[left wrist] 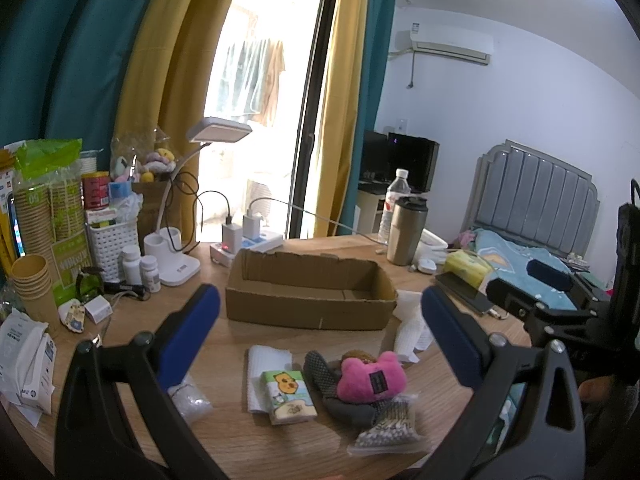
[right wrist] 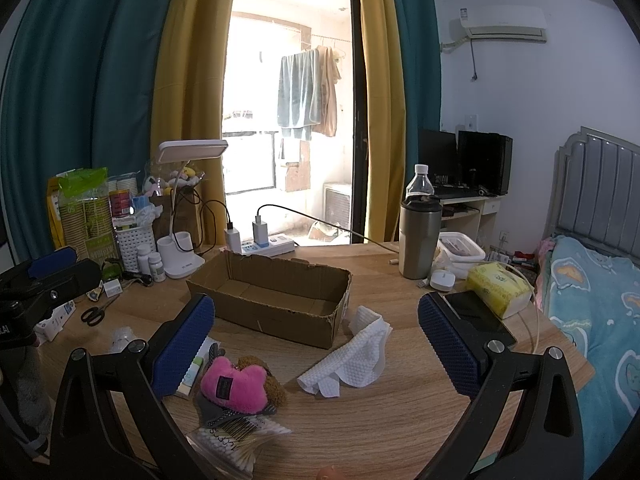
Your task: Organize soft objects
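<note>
The cardboard box (left wrist: 310,294) stands open-topped and holds nothing on the wooden desk (right wrist: 400,420); everything is placed from it. Just in front of the box lies a heap: a pink plush (left wrist: 370,378) with a small dark tag, unreadable, resting on a grey glove (left wrist: 332,384), a brown plush (right wrist: 276,386) tucked behind. Left of the heap is a tissue pack (left wrist: 288,396) with a cartoon animal print, its writing too small to read. Nearest the camera, in front of the heap, lies a cotton swab bag (right wrist: 236,440) with a barcode. A white cloth (right wrist: 352,360) lies crumpled at the box's right front corner. Left of the box, a green cup sleeve (left wrist: 66,220) shows "60". Both the left gripper (left wrist: 320,336) and right gripper (right wrist: 316,344) hover above the desk, jaws released, grasping nothing.
</note>
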Demonstrator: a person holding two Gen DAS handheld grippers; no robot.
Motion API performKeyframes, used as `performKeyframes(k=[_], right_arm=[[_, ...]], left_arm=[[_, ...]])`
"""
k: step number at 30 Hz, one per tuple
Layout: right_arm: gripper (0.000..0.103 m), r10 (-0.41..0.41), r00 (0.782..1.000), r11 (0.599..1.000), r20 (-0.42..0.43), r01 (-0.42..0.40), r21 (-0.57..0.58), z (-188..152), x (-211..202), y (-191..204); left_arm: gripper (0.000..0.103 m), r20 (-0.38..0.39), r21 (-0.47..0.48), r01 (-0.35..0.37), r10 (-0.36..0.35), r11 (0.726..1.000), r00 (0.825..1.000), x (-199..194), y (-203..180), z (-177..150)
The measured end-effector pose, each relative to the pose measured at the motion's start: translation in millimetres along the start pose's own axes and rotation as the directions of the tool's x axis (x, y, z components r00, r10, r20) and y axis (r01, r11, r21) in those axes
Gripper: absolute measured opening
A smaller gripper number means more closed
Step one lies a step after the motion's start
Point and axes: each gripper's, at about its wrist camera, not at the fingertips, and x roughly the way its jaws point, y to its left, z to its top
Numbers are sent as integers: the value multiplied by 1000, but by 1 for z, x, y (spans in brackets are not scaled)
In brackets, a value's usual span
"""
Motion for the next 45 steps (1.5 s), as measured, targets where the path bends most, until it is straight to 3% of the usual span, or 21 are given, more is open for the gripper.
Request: performKeyframes(k=[45], right_arm=[[103, 5, 1000, 1000, -10, -5, 0, -4, 0, 10]], left_arm=[[102, -4, -4, 0, 0, 1000, 1000, 0, 1, 1]])
